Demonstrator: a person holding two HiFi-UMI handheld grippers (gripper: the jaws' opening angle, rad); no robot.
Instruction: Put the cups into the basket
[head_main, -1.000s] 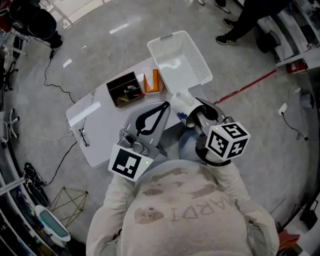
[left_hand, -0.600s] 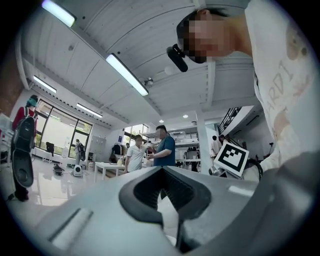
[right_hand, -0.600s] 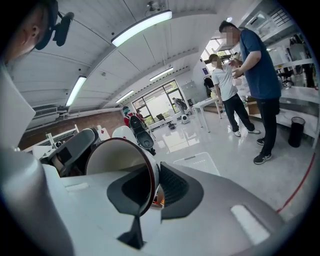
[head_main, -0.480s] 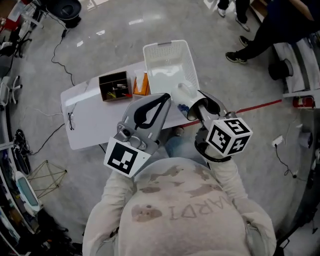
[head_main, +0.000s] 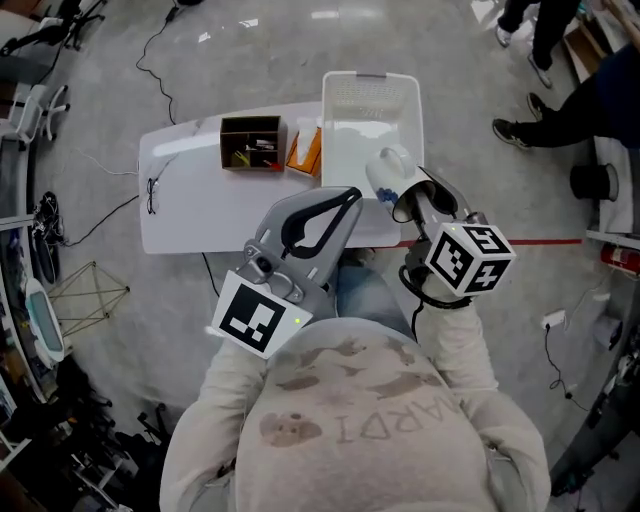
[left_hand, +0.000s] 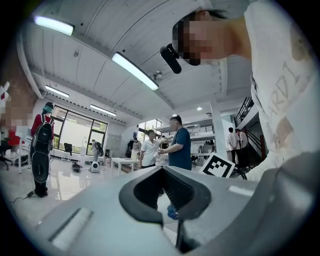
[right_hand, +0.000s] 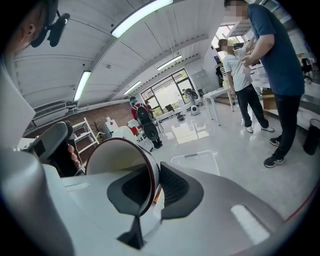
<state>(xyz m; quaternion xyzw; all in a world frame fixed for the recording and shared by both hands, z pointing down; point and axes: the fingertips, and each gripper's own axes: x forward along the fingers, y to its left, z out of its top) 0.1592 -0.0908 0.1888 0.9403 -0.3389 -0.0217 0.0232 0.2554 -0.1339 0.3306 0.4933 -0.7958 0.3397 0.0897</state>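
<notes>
A white cup (head_main: 388, 178) lies tilted in my right gripper (head_main: 405, 200), which is shut on its rim. It hangs over the near right corner of the white basket (head_main: 368, 92) at the table's right end. In the right gripper view the cup (right_hand: 117, 162) has its dark-edged rim clamped between the jaws of the right gripper (right_hand: 152, 175), and the basket (right_hand: 196, 161) shows beyond. My left gripper (head_main: 345, 197) hovers above the table's near edge, shut with nothing in it. In its own view the left gripper (left_hand: 165, 171) points up towards the room.
On the white table (head_main: 200, 215) stand a brown organiser box (head_main: 250, 143) and an orange object (head_main: 305, 152) left of the basket; glasses (head_main: 152, 195) lie at the left end. A red line (head_main: 540, 241) and cables cross the floor. People stand at the far right.
The view has swung so the table and basket sit straight ahead. My right gripper with the cup has come over the basket's near corner. The left gripper stays shut and empty.
</notes>
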